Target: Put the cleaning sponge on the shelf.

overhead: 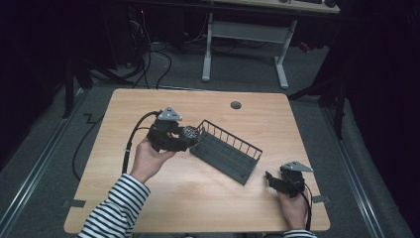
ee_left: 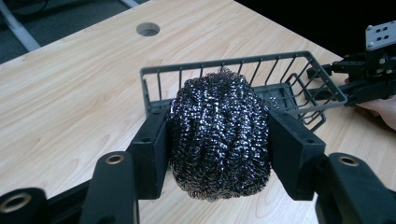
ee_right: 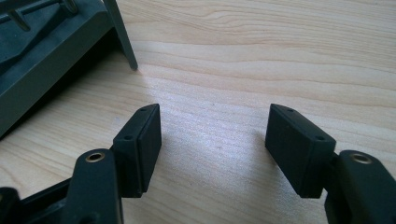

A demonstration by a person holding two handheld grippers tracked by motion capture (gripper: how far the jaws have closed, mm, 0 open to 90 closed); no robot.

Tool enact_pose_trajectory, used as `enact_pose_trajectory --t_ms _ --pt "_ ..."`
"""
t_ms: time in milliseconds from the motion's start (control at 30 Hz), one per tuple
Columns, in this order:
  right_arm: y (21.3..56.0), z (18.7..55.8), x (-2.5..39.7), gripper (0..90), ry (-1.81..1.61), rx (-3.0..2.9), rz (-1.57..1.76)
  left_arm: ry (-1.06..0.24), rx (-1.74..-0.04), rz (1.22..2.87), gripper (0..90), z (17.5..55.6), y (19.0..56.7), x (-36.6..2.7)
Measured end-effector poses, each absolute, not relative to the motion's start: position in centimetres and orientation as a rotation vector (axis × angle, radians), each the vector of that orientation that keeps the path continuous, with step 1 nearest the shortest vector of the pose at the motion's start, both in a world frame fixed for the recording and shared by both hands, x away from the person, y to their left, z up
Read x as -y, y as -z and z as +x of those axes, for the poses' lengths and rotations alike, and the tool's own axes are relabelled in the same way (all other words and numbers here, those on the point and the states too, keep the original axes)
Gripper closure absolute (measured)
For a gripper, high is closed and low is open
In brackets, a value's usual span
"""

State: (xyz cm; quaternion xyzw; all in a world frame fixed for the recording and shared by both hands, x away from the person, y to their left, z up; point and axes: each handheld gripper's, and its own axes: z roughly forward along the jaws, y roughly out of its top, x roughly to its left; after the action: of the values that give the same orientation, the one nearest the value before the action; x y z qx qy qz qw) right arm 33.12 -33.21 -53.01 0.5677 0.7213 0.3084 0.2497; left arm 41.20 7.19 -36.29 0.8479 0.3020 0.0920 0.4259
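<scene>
The left gripper [ee_left: 219,140] pinched a round, dark, shiny steel-wire scouring ball [ee_left: 219,135] squarely between its two black pads, the ball bulging above and below them. Straight ahead of that gripper, just beyond the ball, stood a dark grey plastic rack with a railing of thin upright bars [ee_left: 243,70] on the light wooden table [ee_left: 70,93], and in the high view the ball [overhead: 188,133] hovered at the rack's [overhead: 228,151] near end. The right gripper [ee_right: 215,140] had its jaws spread wide with only bare tabletop between them, the rack's corner [ee_right: 42,51] ahead and to its left, apart from the pads.
</scene>
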Motion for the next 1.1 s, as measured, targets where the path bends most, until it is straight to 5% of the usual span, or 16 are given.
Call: enact_pose_trajectory --t_ms 1100 --pt "53.0 33.3 33.5 37.0 -0.864 -1.958 1.556 -0.221 -0.860 2.220 42.4 47.0 41.0 0.4"
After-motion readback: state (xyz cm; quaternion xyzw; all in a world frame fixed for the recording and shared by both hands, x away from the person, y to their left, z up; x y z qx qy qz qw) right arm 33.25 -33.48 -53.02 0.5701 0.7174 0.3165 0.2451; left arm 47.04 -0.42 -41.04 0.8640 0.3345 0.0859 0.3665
